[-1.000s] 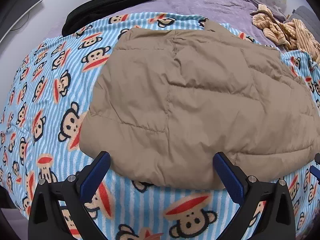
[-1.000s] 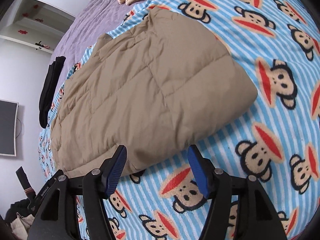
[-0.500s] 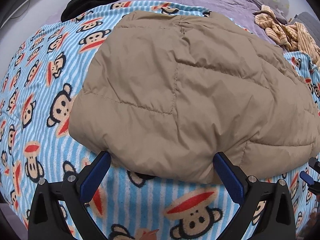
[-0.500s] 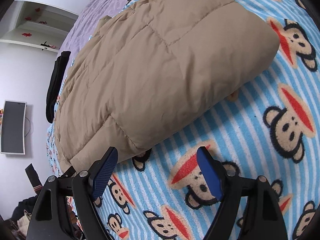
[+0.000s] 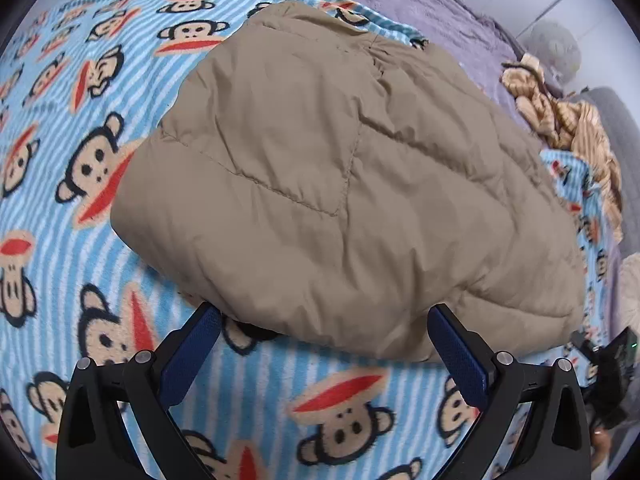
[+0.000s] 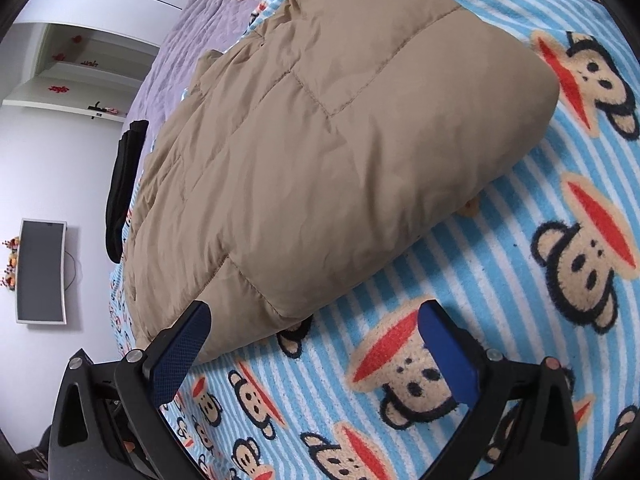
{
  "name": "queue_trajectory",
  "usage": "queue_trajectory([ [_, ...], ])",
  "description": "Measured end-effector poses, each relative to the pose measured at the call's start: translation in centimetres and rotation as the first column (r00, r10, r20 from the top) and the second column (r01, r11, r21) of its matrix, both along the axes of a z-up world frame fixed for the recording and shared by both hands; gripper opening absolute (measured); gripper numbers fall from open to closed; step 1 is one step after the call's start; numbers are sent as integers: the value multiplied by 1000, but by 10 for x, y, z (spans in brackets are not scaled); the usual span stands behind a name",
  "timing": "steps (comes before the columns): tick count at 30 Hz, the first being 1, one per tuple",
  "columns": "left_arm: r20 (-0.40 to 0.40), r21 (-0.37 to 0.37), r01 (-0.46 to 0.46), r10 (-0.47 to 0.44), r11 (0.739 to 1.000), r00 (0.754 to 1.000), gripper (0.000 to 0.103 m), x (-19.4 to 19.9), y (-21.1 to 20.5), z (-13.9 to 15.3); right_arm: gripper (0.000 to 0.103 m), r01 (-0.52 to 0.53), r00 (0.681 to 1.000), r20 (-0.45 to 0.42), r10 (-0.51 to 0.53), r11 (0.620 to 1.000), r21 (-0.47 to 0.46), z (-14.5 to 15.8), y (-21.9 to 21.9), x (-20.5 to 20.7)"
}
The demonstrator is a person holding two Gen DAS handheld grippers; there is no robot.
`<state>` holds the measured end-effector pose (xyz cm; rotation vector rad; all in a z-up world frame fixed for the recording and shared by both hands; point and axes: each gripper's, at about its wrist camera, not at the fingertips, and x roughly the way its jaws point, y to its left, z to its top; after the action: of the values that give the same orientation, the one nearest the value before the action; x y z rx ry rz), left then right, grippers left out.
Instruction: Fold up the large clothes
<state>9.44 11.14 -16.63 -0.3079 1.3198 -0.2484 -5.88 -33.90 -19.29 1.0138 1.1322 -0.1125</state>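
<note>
A tan quilted puffer jacket (image 5: 328,184) lies folded on a blue striped monkey-print blanket (image 5: 80,220); it also shows in the right wrist view (image 6: 328,152). My left gripper (image 5: 324,332) is open and empty, its blue pads on either side of the jacket's near edge, low over the blanket. My right gripper (image 6: 316,328) is open and empty at the jacket's near edge further along, its left pad close to the fabric. The right gripper shows at the left wrist view's right edge (image 5: 600,356).
A black garment (image 6: 124,184) lies at the blanket's far side. A tan striped garment (image 5: 568,128) is heaped on the purple bedspread (image 5: 420,4). A monitor (image 6: 42,270) hangs on the wall.
Both grippers have moved forward and lower toward the jacket's near edge, which now reaches between their open fingers. The right gripper's jaws have opened wider.
</note>
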Motion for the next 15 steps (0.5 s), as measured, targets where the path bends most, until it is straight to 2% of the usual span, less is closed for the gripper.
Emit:
queue_trajectory([
  [3, -8, -100, -46, 45, 994, 999, 103, 1, 13, 1, 103, 16, 1000, -4, -16, 1000, 24, -4, -6, -2],
  [8, -26, -130, -56, 53, 990, 998, 103, -1, 30, -5, 103, 42, 999, 1, -42, 996, 78, -8, -14, 1],
  [15, -84, -229, -116, 99, 967, 992, 103, 9, 40, -31, 103, 64, 997, 32, -69, 986, 153, -11, -22, 14],
])
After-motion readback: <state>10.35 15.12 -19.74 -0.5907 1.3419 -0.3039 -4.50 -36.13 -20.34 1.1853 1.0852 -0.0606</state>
